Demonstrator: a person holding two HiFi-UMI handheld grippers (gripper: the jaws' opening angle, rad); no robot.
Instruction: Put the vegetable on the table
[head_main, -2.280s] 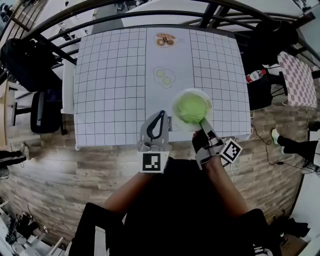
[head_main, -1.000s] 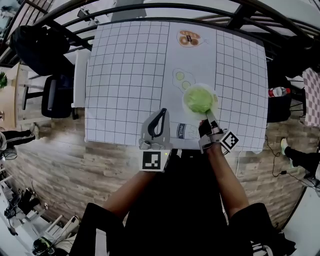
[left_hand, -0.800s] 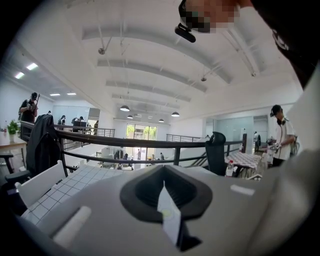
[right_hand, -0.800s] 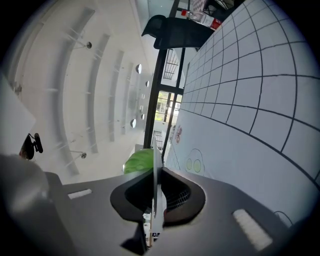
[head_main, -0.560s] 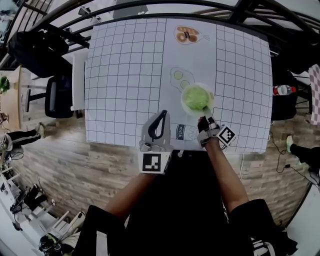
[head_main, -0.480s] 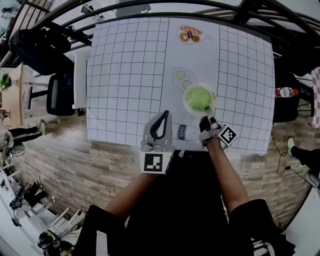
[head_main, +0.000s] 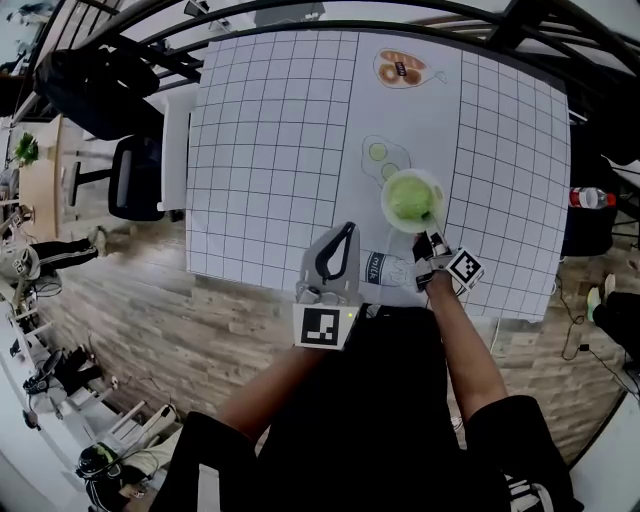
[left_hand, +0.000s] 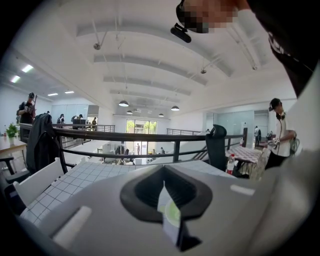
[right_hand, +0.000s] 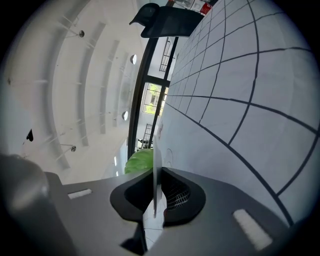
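A green leafy vegetable lies on a white plate over the table's near right part. My right gripper is shut on the plate's near rim. In the right gripper view the thin plate edge runs between the jaws of the right gripper, with the vegetable behind it. I cannot tell whether the plate touches the cloth. My left gripper hangs shut and empty over the table's near edge; its left gripper view shows the left gripper with jaws together.
A plain strip down the checked cloth carries printed pictures: bread, cucumber slices just beyond the plate, a milk label near the edge. A black chair stands at the left, a bottle at the right, a black railing behind.
The plate with the vegetable has gone from the table's near edge further in, beside the cucumber picture, still held by the right gripper. The left gripper has kept its place.
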